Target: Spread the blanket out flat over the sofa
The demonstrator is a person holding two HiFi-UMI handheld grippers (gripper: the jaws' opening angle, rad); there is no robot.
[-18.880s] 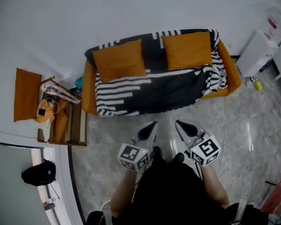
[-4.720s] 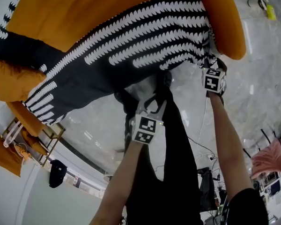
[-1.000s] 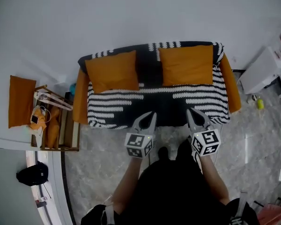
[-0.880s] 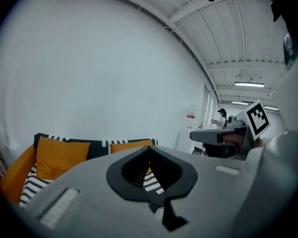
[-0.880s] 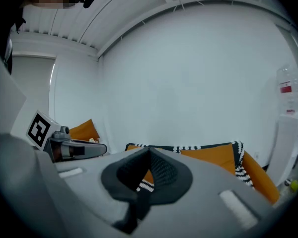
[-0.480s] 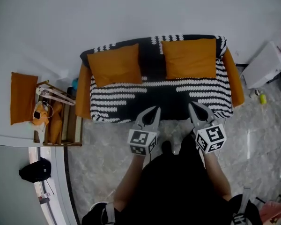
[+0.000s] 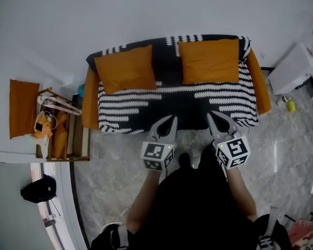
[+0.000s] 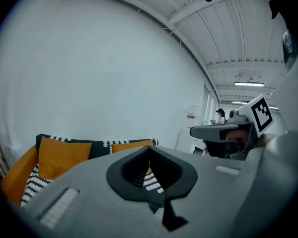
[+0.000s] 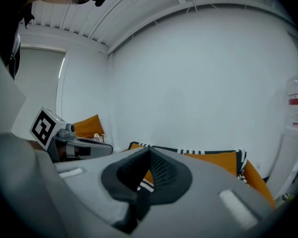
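Your left hand-held gripper (image 7: pixel 170 120) is pressed shut on nothing, just short of the front hem. The blanket (image 7: pixel 146 108) lies dead ahead, already spread flat over the sofa (image 7: pixel 87 103) seat and back, long axis running side to side. Your right hand-held gripper (image 7: pixel 212 116) is closed and empty too, about equally near.

No text, brand or number readable anywhere; small red-and-white label (image 9: pixel 294 100) on a pale object beside the sofa's end is too small to read; white cubes with black square markers (image 7: pixel 157 157) show patterns only, no letters.
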